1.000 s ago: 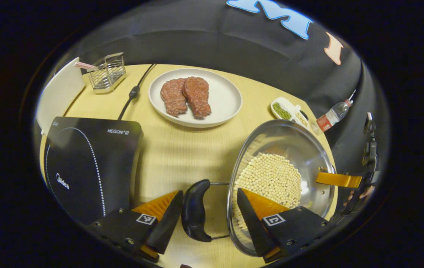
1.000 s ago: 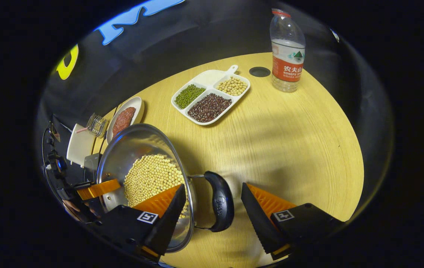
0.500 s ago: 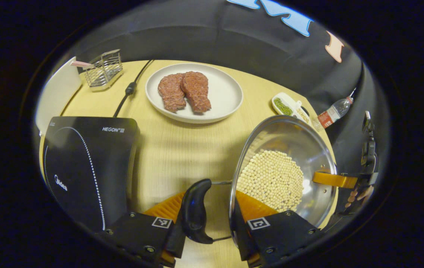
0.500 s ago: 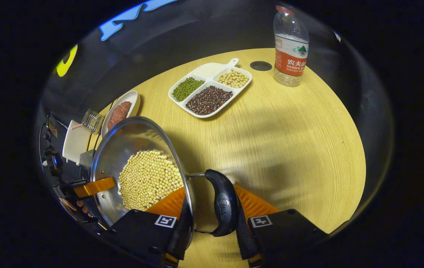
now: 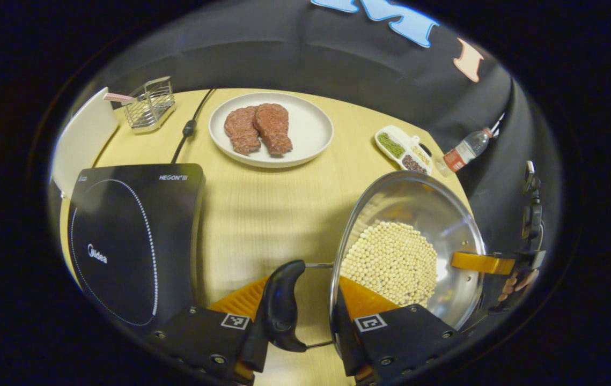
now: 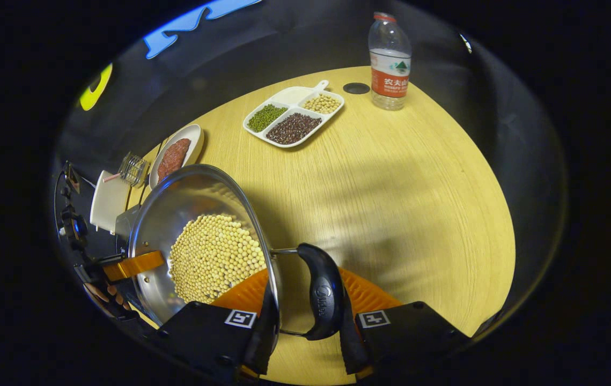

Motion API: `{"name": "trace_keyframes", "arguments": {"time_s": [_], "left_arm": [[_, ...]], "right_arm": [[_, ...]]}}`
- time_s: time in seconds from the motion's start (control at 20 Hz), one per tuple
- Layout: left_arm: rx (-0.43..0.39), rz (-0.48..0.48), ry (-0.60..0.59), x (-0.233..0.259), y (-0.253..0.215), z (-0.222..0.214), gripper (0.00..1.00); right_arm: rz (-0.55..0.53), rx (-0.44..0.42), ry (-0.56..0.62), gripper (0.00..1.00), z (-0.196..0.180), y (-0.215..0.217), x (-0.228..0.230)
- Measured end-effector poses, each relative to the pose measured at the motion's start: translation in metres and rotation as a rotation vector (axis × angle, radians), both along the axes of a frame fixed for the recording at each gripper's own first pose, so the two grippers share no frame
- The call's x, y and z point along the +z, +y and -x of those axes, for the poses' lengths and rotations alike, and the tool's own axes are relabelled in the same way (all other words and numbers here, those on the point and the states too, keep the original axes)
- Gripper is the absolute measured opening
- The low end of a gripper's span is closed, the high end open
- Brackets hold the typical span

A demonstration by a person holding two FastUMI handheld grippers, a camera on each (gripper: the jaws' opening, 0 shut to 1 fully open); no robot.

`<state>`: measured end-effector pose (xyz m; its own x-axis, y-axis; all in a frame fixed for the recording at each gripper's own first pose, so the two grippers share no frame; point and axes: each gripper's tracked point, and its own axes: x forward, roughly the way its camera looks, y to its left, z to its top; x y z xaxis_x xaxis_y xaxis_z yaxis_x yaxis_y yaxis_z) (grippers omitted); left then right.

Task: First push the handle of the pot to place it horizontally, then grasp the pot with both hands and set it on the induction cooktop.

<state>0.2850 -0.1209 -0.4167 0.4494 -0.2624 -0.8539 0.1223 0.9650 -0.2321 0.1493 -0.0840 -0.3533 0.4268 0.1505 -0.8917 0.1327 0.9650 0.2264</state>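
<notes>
Tongs, left (image 5: 299, 358) and right (image 6: 305, 358), each clamp a pot (image 5: 407, 252) handle, balancing the load for transfer left to the cooktop (image 5: 133, 241).

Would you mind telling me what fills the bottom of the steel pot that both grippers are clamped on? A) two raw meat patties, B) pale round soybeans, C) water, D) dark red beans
B: in the right gripper view the pot holds a layer of pale round soybeans, and the left gripper view shows the same beans; the meat patties lie on a white plate.
</notes>
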Motion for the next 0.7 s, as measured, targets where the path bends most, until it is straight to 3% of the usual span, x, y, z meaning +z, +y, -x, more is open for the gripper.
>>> {"name": "trace_keyframes", "arguments": {"time_s": [0.1, 0.2, 0.3, 0.35, 0.5, 0.55, 0.6, 0.7], "left_arm": [[-0.013, 0.018, 0.010, -0.004, -0.002, -0.005, 0.59], [-0.039, 0.017, 0.014, -0.010, -0.008, -0.006, 0.55], [-0.059, 0.015, 0.009, -0.008, -0.007, -0.010, 0.55], [-0.063, 0.015, 0.006, -0.007, -0.008, -0.010, 0.52], [-0.077, 0.006, -0.006, -0.006, -0.010, -0.013, 0.55], [-0.080, 0.003, -0.011, -0.006, -0.010, -0.012, 0.55], [-0.078, 0.001, -0.018, -0.005, -0.010, -0.013, 0.52], [-0.078, -0.009, -0.026, -0.004, -0.010, -0.011, 0.55]], "right_arm": [[-0.004, -0.016, 0.000, 0.52, 0.027, 0.005, 0.010], [-0.003, -0.032, 0.000, 0.55, 0.055, 0.011, 0.019], [-0.007, -0.044, -0.008, 0.51, 0.077, 0.021, 0.028], [-0.009, -0.046, -0.012, 0.52, 0.085, 0.030, 0.033], [-0.017, -0.064, -0.020, 0.54, 0.107, 0.055, 0.042], [-0.019, -0.066, -0.024, 0.51, 0.115, 0.065, 0.049], [-0.023, -0.067, -0.026, 0.52, 0.122, 0.075, 0.052], [-0.030, -0.056, -0.027, 0.52, 0.132, 0.094, 0.059]]}}
